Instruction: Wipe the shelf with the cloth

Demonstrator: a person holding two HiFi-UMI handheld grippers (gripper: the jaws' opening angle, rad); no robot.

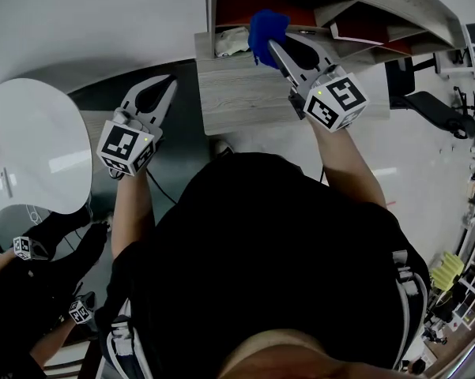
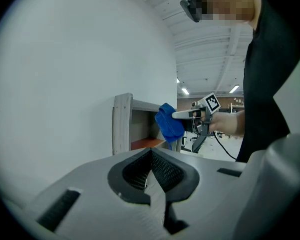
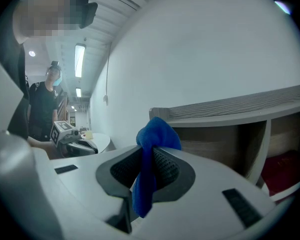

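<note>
A blue cloth (image 1: 265, 31) is bunched at the tip of my right gripper (image 1: 275, 47), which is shut on it. The cloth (image 3: 150, 149) hangs between the jaws and pokes out above them. It sits over the top board of the grey wooden shelf unit (image 1: 245, 93), near the unit's back. The shelf (image 3: 229, 114) shows open compartments with a red floor inside. My left gripper (image 1: 169, 84) is held left of the shelf, shut and holding nothing. From the left gripper view, the cloth (image 2: 168, 122) and right gripper (image 2: 189, 115) are in front of the shelf (image 2: 123, 125).
A white round table (image 1: 32, 144) stands to the left. A crumpled white item (image 1: 232, 42) lies in a shelf compartment beside the cloth. Another person with grippers (image 1: 28, 248) is at lower left. Black equipment (image 1: 427, 101) stands right of the shelf.
</note>
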